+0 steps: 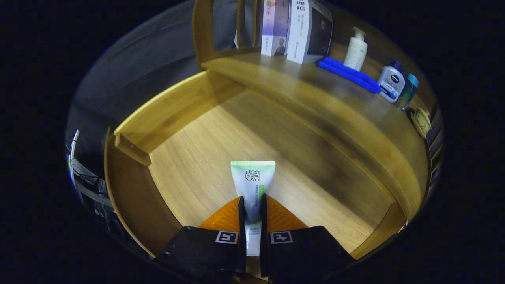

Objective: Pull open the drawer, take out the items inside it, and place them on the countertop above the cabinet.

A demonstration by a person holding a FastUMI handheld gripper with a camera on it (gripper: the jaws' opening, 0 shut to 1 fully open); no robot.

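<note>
The claw (252, 205) grips a tube (252, 181) between both fingers, above the open drawer (189, 165); the surface (315, 98) lies beyond.

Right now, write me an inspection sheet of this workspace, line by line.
Surface: wooden countertop above the open drawer.
Job's things: white-and-green tube over the drawer floor, between the fingers.
Clutter: books, blue cloth, cream pump bottle, white-and-blue bottle, teal bottle and a small tan object on the countertop.
Grippers: gripper shut on the tube.
Cables: a few beside the drawer's outer corner.
Surroundings: dark grey surface beyond the drawer.
</note>
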